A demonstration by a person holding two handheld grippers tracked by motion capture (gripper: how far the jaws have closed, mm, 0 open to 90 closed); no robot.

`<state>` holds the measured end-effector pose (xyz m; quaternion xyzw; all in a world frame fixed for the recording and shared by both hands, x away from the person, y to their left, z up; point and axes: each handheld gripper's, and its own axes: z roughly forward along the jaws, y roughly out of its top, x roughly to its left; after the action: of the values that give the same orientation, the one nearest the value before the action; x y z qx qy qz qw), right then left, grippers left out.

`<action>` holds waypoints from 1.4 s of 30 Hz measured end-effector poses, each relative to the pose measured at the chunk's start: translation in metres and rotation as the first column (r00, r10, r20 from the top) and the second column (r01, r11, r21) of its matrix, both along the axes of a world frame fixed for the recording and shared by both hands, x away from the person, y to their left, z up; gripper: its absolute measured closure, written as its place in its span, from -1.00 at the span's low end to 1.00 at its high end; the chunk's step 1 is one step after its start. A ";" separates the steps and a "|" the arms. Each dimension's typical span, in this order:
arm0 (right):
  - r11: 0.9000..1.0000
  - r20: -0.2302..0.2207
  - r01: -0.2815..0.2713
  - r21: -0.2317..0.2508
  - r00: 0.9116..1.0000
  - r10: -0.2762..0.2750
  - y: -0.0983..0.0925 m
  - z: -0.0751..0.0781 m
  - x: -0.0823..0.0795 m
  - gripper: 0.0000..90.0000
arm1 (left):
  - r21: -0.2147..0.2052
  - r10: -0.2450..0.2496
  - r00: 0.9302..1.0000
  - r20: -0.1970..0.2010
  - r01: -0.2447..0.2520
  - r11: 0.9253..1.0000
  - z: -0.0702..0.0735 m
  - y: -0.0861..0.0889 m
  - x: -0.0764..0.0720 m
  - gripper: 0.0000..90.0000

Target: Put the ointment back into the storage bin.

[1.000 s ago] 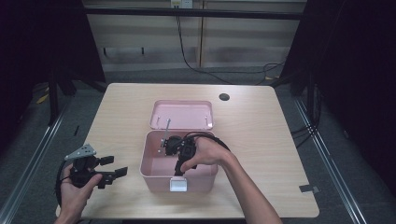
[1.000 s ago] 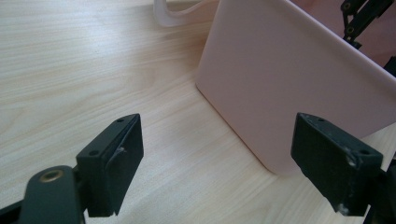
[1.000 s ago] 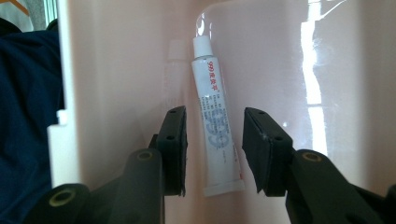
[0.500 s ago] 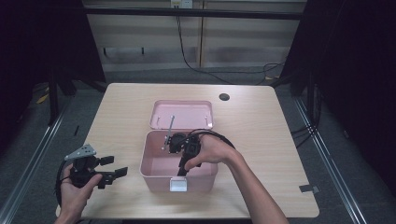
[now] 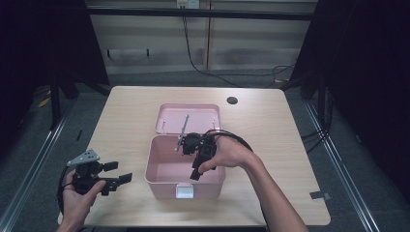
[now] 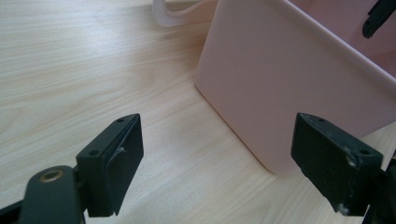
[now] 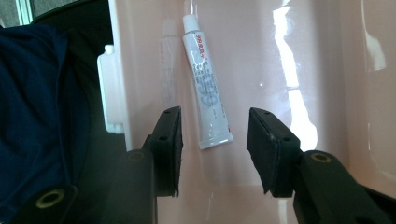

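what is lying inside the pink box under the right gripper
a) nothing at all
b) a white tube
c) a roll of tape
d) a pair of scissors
b, the right gripper points down into the pink box, jaws open, and a white tube with printed text lies flat on its floor.

Dim dark surroundings, evenly lit table (image 5: pixel 135 111), glare streaks inside pink box (image 7: pixel 289 70), sharp close-ups

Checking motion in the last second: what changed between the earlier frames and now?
Little. The right gripper has shifted slightly deeper into the open pink box, jaws open just short of the white tube on the box floor; nothing gripped. The left gripper stayed open beside the box; the lid and the table are unchanged.
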<state>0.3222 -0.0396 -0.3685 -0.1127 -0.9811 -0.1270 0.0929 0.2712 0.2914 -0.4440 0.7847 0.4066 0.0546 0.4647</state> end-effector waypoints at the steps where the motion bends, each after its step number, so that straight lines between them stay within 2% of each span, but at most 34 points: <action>1: 1.000 0.002 0.004 0.000 1.000 -0.004 -0.002 0.001 0.000 0.25 | 0.000 0.000 1.000 0.000 0.000 1.000 0.000 0.000 0.000 -0.62; 18: 0.999 0.051 0.044 0.025 0.998 -0.045 -0.021 0.024 -0.006 0.19 | 0.000 -0.001 1.000 -0.002 0.001 1.000 0.000 0.000 0.000 -0.62; 20: 0.997 0.054 0.048 0.054 0.997 -0.051 -0.025 0.027 -0.008 0.18 | 0.002 0.003 1.000 0.001 -0.003 1.000 0.000 0.000 0.000 -0.62; 25: 0.996 0.066 0.060 0.061 0.996 -0.064 -0.033 0.031 -0.010 0.16 | 0.004 0.001 1.000 -0.002 -0.001 1.000 0.000 -0.001 0.000 -0.62; 34: 0.989 0.080 0.116 0.089 0.989 -0.123 -0.056 0.041 -0.017 0.13 | 0.007 0.003 1.000 -0.003 -0.003 1.000 -0.001 -0.001 0.000 -0.62; 42: 0.977 0.099 0.161 0.140 0.979 -0.176 -0.085 0.048 -0.026 0.11 | 0.009 0.004 1.000 -0.002 -0.004 1.000 -0.001 -0.001 0.000 -0.62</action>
<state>0.2962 -0.1247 -0.3205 -0.1819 -0.9612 -0.2046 0.0343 0.2714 0.2907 -0.4447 0.7861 0.4083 0.0568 0.4606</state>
